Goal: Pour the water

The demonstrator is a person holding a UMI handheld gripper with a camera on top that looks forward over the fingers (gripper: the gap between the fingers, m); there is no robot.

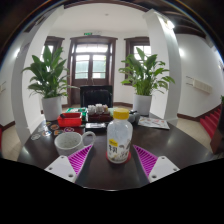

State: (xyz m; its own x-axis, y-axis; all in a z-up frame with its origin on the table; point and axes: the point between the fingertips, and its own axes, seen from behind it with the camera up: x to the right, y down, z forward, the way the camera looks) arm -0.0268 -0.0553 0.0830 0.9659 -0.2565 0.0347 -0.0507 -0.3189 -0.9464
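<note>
A clear plastic bottle (pixel 119 140) with a yellow cap and a white label stands upright on the dark round table (pixel 110 172). It stands between my two fingers, toward their tips, with a gap at each side. My gripper (pixel 113 158) is open; its magenta pads (pixel 78 157) flank the bottle. A white mug (pixel 70 142) stands on the table just left of the bottle, beside the left finger, handle toward the bottle.
A red box (pixel 70 120) and a tray with small cups (pixel 98 109) sit farther back on the table. Papers (pixel 155 122) lie at the right rear. Two potted plants (pixel 48 80) stand beyond, by a wooden door (pixel 90 65).
</note>
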